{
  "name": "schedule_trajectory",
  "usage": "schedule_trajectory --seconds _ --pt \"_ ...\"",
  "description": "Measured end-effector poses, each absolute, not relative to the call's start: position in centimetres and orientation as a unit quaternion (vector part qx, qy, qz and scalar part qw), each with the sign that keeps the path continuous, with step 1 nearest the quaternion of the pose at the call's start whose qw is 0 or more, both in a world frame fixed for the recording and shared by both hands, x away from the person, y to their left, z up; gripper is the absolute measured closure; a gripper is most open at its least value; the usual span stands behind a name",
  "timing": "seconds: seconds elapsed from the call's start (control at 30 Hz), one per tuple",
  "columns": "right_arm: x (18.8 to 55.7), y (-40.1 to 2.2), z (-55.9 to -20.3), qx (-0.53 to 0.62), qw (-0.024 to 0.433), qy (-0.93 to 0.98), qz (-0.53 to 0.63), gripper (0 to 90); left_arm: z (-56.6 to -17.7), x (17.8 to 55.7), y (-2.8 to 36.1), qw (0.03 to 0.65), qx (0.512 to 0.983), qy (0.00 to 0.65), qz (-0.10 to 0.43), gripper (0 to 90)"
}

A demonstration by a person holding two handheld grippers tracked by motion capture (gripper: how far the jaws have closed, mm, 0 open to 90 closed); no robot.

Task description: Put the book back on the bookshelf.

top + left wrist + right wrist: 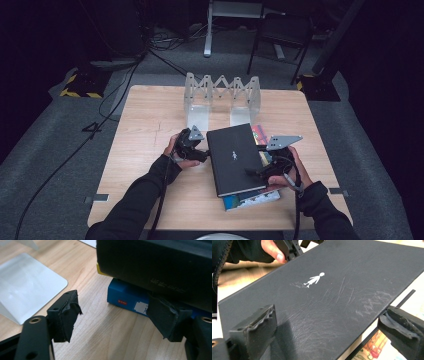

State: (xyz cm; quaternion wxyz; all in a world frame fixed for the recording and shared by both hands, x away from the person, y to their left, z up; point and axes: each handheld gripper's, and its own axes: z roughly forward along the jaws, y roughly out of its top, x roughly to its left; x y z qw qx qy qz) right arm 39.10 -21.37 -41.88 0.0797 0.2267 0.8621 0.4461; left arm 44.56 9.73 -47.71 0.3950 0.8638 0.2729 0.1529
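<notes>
Both grippers (197, 150) (260, 167) flank black book (235, 159) near desk's (150, 115) front edge, jaws unclenched; lifting toward rack (222, 90) remains.

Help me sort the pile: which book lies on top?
The black book with the small white figure on its cover lies on top; the colourful book sticks out beneath it.
</notes>
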Motion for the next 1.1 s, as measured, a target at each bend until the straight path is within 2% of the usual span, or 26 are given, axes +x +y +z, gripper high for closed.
schedule_trajectory --seconds 0.03,0.07,0.13,0.27,0.37,0.47,0.53,0.63,0.83,0.87,1.1 --pt "39.1 -21.3 -41.8 0.225 0.081 0.861 0.448 3.5 -47.5 44.3 9.7 0.398 0.865 0.265 0.156 35.0" --pt "39.0 -21.3 -41.7 0.224 0.083 0.86 0.452 4.3 -47.4 44.3 9.7 0.399 0.864 0.263 0.158 39.7" --pt "39.0 -21.5 -41.5 0.222 0.092 0.855 0.459 7.2 -47.2 44.4 9.9 0.41 0.862 0.261 0.147 43.0" --pt "39.2 -21.9 -41.0 0.213 0.106 0.84 0.487 15.4 -47.1 44.6 10.2 0.439 0.852 0.258 0.121 60.0" --pt "39.4 -22.1 -40.5 0.2 0.111 0.833 0.504 21.7 -46.6 45.0 10.1 0.449 0.85 0.246 0.123 64.7" --pt "39.5 -22.2 -39.7 0.185 0.113 0.824 0.523 30.6 -46.1 45.3 10.0 0.456 0.846 0.248 0.122 68.6" --pt "39.5 -22.4 -38.9 0.173 0.117 0.816 0.538 39.8 -44.9 45.6 9.8 0.475 0.832 0.259 0.121 70.5" --pt "39.3 -22.4 -37.7 0.146 0.121 0.811 0.554 49.2 -43.2 45.5 8.7 0.476 0.827 0.258 0.151 75.2" --pt "38.4 -21.9 -35.7 0.11 0.171 0.823 0.531 53.8 -41.3 46.3 8.2 0.499 0.812 0.264 0.147 79.1" --pt "38.3 -22.0 -35.4 0.103 0.185 0.822 0.529 55.3 -41.0 46.5 8.1 0.5 0.812 0.264 0.146 82.1" --pt "38.1 -22.4 -35.3 0.096 0.234 0.807 0.534 59.8 -39.7 46.8 7.1 0.489 0.812 0.257 0.189 82.1"
